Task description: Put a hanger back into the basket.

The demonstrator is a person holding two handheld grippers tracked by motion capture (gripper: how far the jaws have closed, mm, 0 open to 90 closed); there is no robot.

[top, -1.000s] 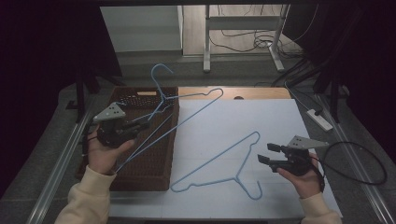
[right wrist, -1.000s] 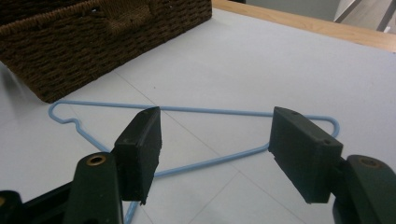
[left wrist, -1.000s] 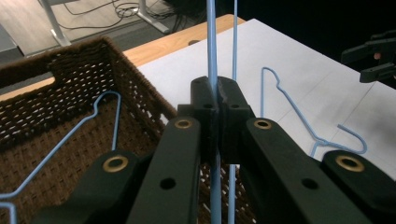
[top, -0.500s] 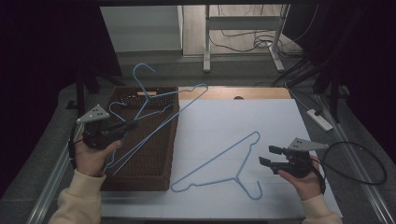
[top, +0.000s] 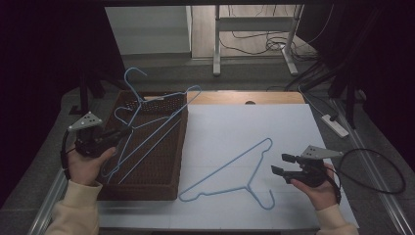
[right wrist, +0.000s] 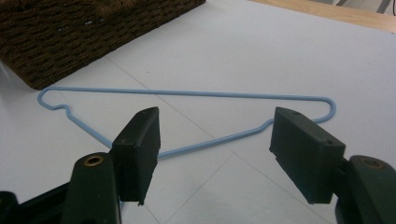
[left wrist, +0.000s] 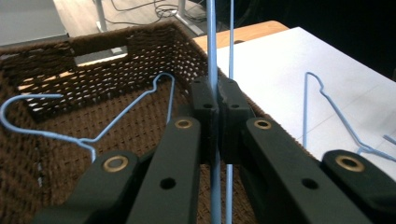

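Left claw (top: pixel 119 134), close in on the person's left: jaws pinched tight on the wire of a thin light-blue wire coat hanger (top: pixel 161 115). In the left gripper view the two black pads meet on the blue wire (left wrist: pixel 212 70). The hanger fans out ahead of the claw, tilted, hook uppermost, over the dark brown woven wicker basket (top: pixel 178 147). Cannot tell whether its lower edge touches the basket.

Just under and beyond that claw, inside the basket: another light-blue wire hanger (left wrist: pixel 88 135) lying on the woven floor, hook toward the far wall. Nothing else made out in there.

Right claw (top: pixel 280 164), near the person's right: jaws standing wide apart, nothing between the pads. Directly ahead of it, a little apart, a third light-blue wire hanger (right wrist: pixel 187 121) lies flat on the white table sheet (top: pixel 244 127), its long bar on the far side as seen from the claw, its hook end nearer the person. Not touched.

Progress, as I judge it: hangers are being gathered into the basket. One is in; one is held over it, not yet let go; one waits on the sheet. Left to do: lower and release the held hanger, then pick up the one on the sheet, probably with the right claw.

Farther off: bare wooden table edge (top: pixel 244 97) past the sheet.
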